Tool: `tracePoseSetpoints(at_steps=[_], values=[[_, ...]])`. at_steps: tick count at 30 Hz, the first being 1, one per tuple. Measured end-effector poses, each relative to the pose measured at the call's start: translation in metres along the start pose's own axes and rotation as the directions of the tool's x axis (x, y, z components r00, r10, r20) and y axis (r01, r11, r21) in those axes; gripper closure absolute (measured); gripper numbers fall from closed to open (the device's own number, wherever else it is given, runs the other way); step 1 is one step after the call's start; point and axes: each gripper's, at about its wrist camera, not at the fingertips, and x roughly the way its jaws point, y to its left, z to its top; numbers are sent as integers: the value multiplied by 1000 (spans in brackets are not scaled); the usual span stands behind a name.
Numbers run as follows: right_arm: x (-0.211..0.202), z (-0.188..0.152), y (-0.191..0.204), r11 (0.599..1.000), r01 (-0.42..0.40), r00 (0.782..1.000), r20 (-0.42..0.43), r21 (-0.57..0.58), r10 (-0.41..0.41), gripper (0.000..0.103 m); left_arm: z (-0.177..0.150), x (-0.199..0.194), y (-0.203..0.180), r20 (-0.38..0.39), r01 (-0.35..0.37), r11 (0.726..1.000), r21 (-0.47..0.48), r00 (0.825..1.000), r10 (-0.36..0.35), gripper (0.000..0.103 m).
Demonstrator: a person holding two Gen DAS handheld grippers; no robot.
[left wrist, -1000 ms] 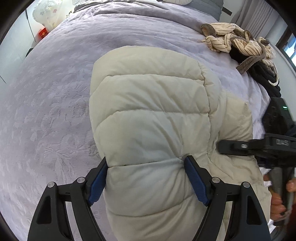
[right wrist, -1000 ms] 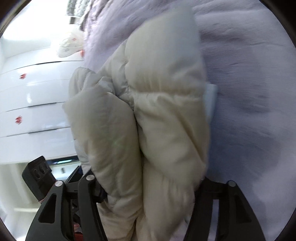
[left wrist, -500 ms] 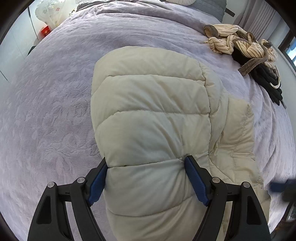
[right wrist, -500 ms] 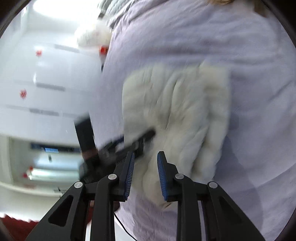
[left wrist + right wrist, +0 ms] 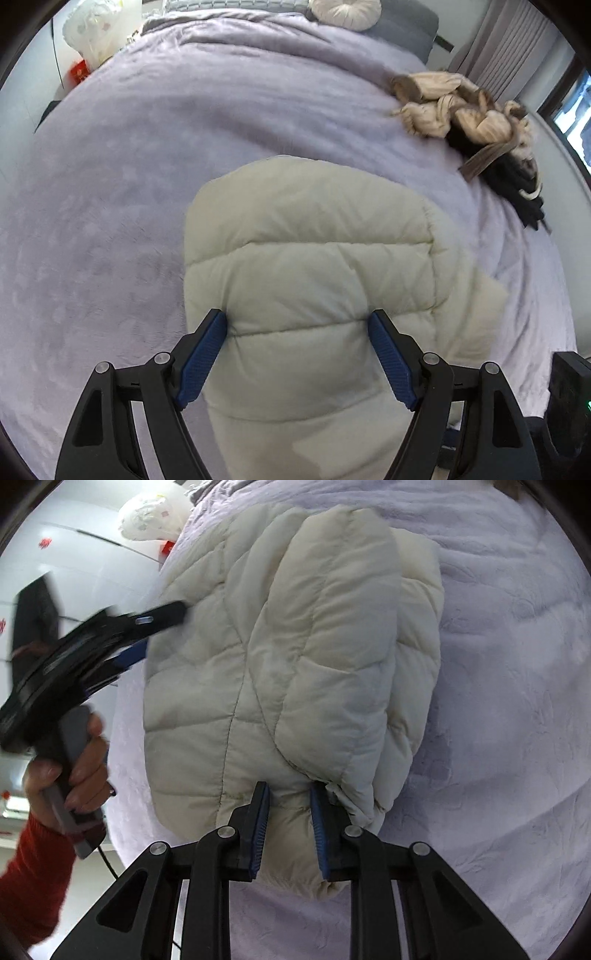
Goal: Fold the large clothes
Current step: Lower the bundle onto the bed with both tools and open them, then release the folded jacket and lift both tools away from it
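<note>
A cream puffer jacket lies folded on the lavender bedspread. My left gripper holds its jaws wide around the near end of the jacket, blue pads pressed into the padding on both sides. In the right wrist view the same jacket fills the middle. My right gripper is closing its jaws at the jacket's near edge, with a narrow fold pinched between the pads. A black finger of the left gripper lies over the jacket's left edge, held by a hand in a red sleeve.
A heap of striped cream and black clothes lies at the far right of the bed. Pillows line the head end. A white plastic bag stands off the bed's left side, by white cupboards.
The right gripper let go of a thick bundle of jacket, swung away, then came back and closed on a thin fold at the near edge. The left gripper drew back, jacket still between its pads.
</note>
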Motion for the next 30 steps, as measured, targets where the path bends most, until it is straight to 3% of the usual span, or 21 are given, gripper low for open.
tracePoseSetpoints(at_steps=[8, 14, 21, 25, 30], values=[[29, -11, 3, 999, -40, 999, 24, 21, 40, 80, -7, 17, 2, -11, -15, 1000, 4, 1000, 15, 23], [23, 1, -3, 996, -50, 999, -1, 69, 50, 80, -4, 7, 2, -12, -35, 999, -22, 999, 34, 23], [-38, 16, 16, 998, -46, 994, 103, 50, 41, 80, -4, -3, 7, -6, -53, 997, -47, 999, 53, 23], [-39, 28, 20, 999, -15, 993, 121, 44, 9, 79, -5, -11, 8, 5, -68, 996, -52, 998, 68, 23], [-23, 16, 1, 993, 0, 997, 76, 115, -9, 79, -10, -34, 15, 40, -67, 996, -63, 997, 70, 19]])
